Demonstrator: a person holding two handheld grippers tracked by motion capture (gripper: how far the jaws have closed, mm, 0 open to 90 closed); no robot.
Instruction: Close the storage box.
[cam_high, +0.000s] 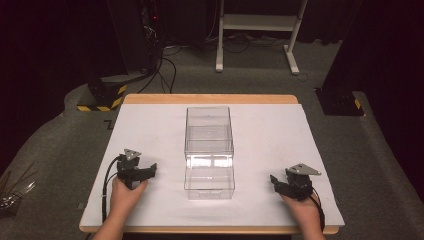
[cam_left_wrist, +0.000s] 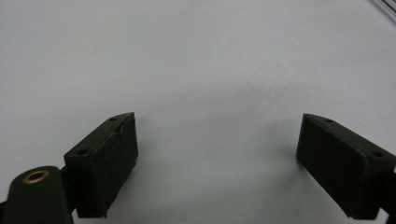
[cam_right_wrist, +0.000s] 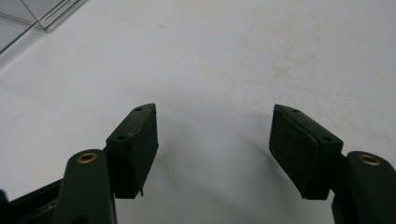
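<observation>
Two black two-jaw grippers sit parked on the desk, one near each front corner, with a clear rectangular plastic box (cam_high: 209, 150) between them — well apart from both. The box looks like a see-through drawer unit lying along the middle of the white sheet (cam_high: 270, 130), its near end reaching toward the front edge, walls glossy and throwing back a bright glare.

Left gripper (cam_high: 150, 170) rests low by the front-left corner, jaws spread wide with nothing between them; its own view shows matte, blocky pads (cam_left_wrist: 105, 163) over bare white surface. Right gripper (cam_high: 274, 181) is by the front-right corner, jaws likewise gaping and empty — its view catches a corner of the box (cam_right_wrist: 37, 16) at the top left, plus faint yellowish stains on the sheet.

My guess is both hands are just staged either side so each can come in at a box wall. Slick hard plastic, so expect it to slide.
</observation>
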